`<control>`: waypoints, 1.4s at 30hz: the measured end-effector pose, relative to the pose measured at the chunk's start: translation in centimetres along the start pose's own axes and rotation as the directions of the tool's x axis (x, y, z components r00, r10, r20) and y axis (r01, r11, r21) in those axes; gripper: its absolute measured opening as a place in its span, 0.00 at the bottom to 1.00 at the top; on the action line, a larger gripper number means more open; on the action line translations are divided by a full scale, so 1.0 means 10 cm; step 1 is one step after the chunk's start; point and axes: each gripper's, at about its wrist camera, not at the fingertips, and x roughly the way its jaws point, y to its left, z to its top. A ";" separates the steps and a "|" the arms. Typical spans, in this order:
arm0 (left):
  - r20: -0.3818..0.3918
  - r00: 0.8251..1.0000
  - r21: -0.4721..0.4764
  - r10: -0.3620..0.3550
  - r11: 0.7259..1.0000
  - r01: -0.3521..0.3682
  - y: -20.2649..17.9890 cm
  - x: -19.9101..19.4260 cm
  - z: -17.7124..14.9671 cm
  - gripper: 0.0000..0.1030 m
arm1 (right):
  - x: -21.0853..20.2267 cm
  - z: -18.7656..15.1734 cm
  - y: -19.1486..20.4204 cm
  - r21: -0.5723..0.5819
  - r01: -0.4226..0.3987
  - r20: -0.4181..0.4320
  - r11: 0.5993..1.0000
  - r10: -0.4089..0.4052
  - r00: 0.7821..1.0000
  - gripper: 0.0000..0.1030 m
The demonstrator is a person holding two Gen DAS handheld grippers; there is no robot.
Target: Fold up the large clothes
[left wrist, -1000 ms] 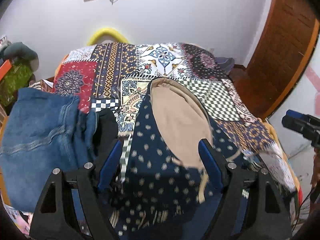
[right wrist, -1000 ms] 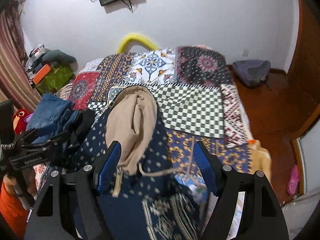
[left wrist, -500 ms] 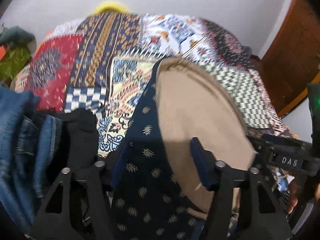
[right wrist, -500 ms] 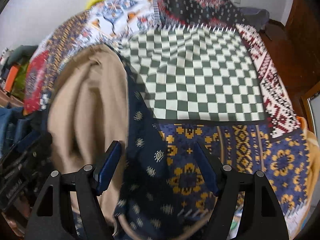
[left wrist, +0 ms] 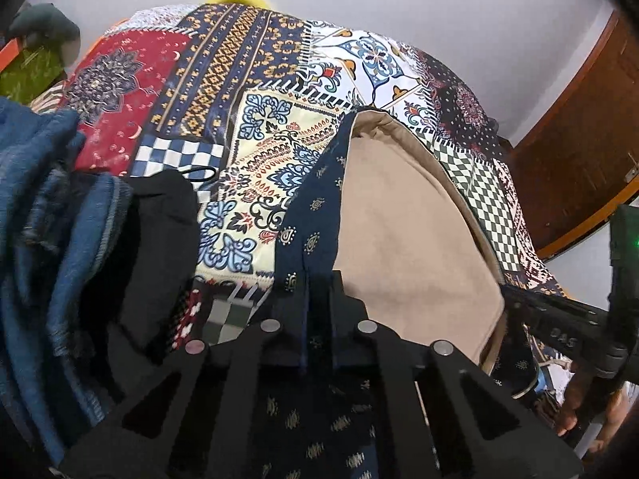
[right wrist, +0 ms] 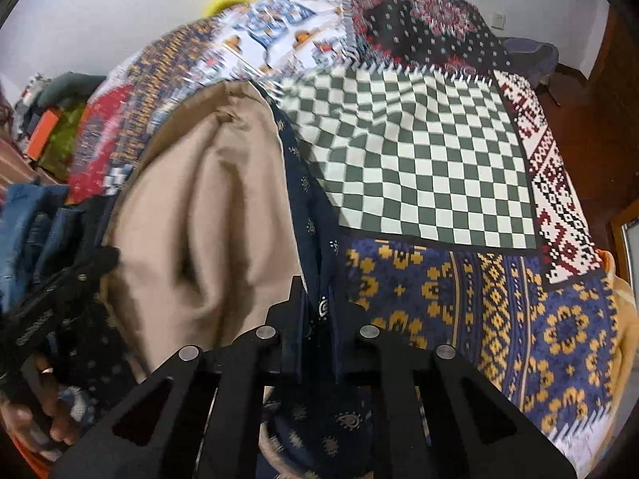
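Note:
A navy patterned garment (left wrist: 315, 215) with a tan lining (left wrist: 403, 235) lies on the patchwork bedspread (left wrist: 255, 139). My left gripper (left wrist: 317, 291) is shut on its navy left edge. My right gripper (right wrist: 317, 299) is shut on its navy right edge (right wrist: 307, 203), with the tan lining (right wrist: 199, 207) spread to the left. Each gripper shows in the other's view, the right one (left wrist: 559, 331) at the left view's right edge and the left one (right wrist: 52, 303) at the right view's left edge.
A pile of blue jeans (left wrist: 44, 219) and a black garment (left wrist: 151, 239) lies left of the navy garment. A green-checked patch (right wrist: 415, 163) of the bedspread stretches to the right. A wooden door (left wrist: 579, 135) and the floor lie beyond the bed's right side.
Both grippers have moved down and in onto the garment's edges and closed on the navy fabric; they were open a second ago.

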 end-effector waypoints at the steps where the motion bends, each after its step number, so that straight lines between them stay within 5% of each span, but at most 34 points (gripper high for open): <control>1: 0.006 1.000 0.013 0.009 1.000 -0.009 -0.03 -0.07 0.00 0.06 | -0.09 -0.03 0.02 -0.014 -0.003 0.009 1.000 0.003 1.000 0.08; 10: 0.077 0.996 0.112 -0.040 0.993 0.031 -0.32 -0.92 -0.23 0.06 | -1.03 -0.47 0.22 -0.128 -0.009 0.113 0.992 0.024 0.993 0.08; 20: 0.073 0.989 0.203 -0.129 0.973 0.112 -0.30 -1.67 -1.22 0.06 | -1.35 -1.39 0.29 -0.200 -0.002 0.133 0.980 0.029 0.991 0.08; 31: 0.005 0.999 0.226 -0.050 0.973 0.047 0.03 -1.59 -2.11 0.06 | -1.26 -1.92 0.15 -0.191 0.050 0.114 0.980 -0.028 0.993 0.08; 42: -0.071 0.997 0.245 0.009 0.970 0.009 0.15 -1.27 -2.23 0.11 | -1.17 -1.94 0.15 -0.236 0.095 0.072 0.967 -0.080 0.994 0.18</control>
